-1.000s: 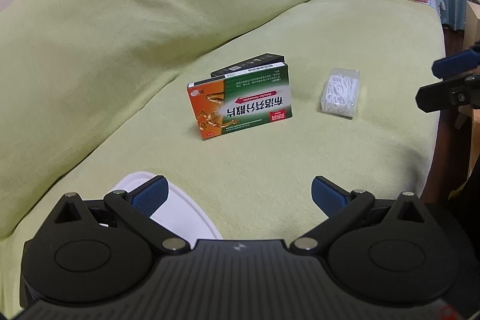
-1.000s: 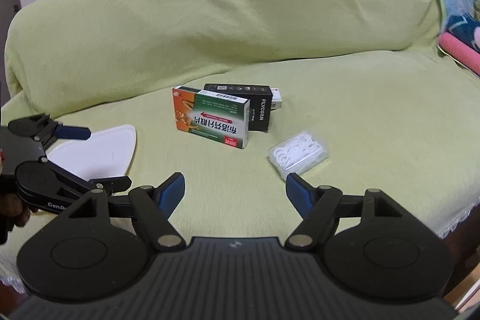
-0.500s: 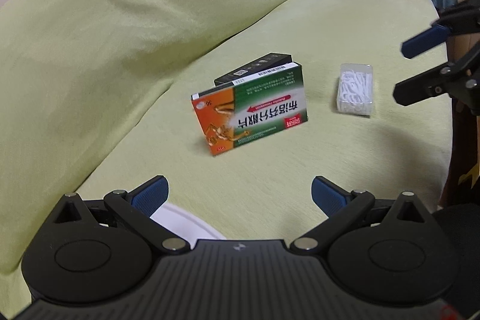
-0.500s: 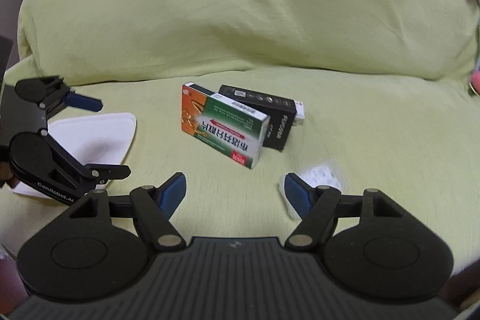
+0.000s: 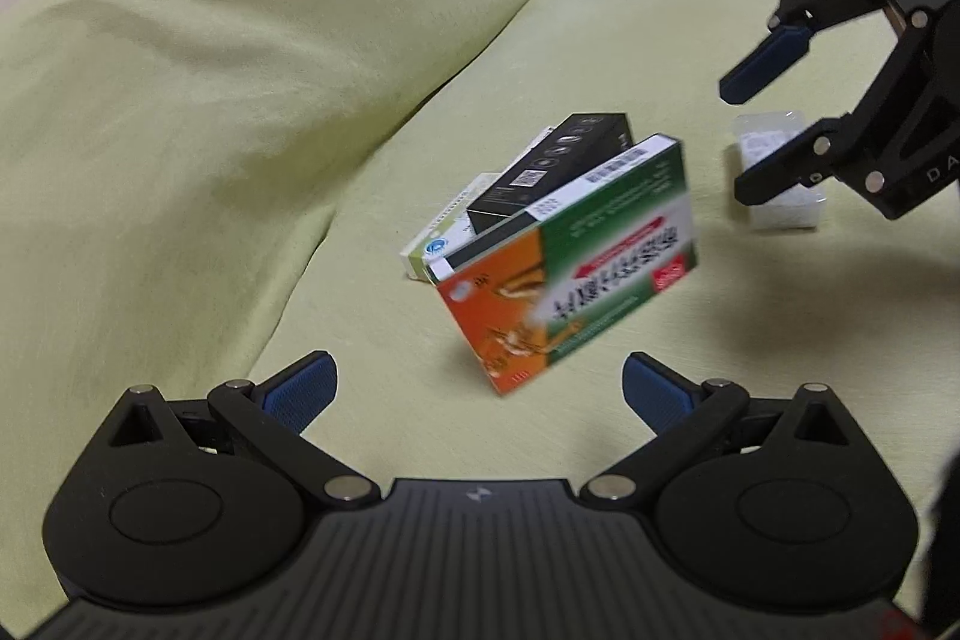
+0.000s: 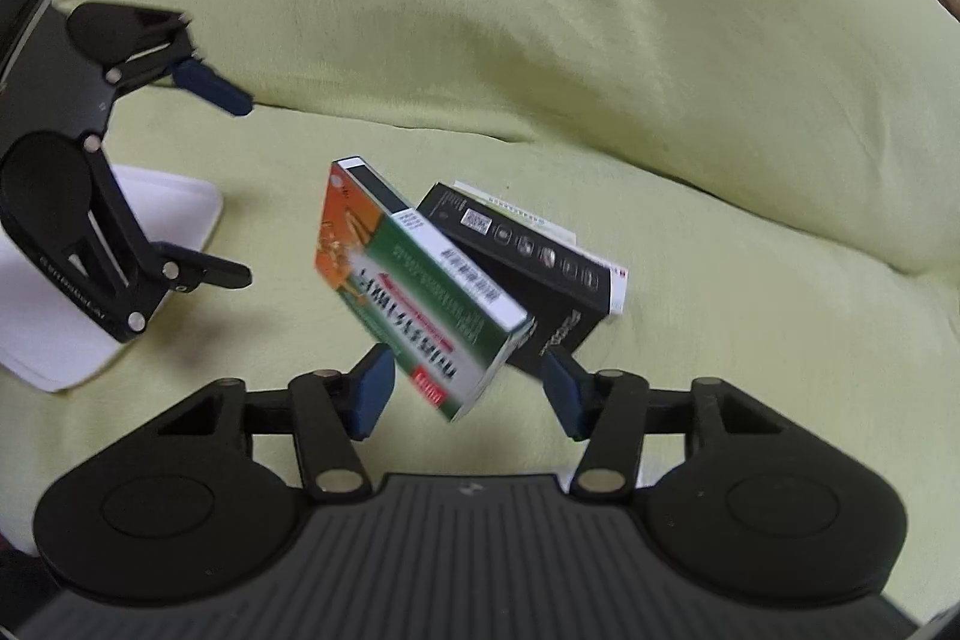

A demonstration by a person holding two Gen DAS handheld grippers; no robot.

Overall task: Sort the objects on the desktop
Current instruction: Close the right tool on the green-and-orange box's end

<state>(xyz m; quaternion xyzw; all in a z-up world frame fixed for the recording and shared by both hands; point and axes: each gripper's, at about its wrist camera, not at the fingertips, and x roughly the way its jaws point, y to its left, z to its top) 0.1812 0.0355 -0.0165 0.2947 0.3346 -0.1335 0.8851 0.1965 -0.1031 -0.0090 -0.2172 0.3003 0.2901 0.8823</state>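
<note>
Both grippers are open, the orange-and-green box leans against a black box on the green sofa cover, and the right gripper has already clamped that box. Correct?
Not clamped. In the right wrist view the right gripper is open, its fingers either side of the orange-and-green box with gaps. The rest holds: left gripper open, black box behind, sofa cover beneath.

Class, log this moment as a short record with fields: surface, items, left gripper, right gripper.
surface: green-covered sofa
items: orange-green box leaning on black box; white box behind them; clear case apart from the boxes; white tray
left gripper: jaws open, empty, aimed at the orange-green box
right gripper: jaws open, either side of the orange-green box's near corner, contact not clear
</note>
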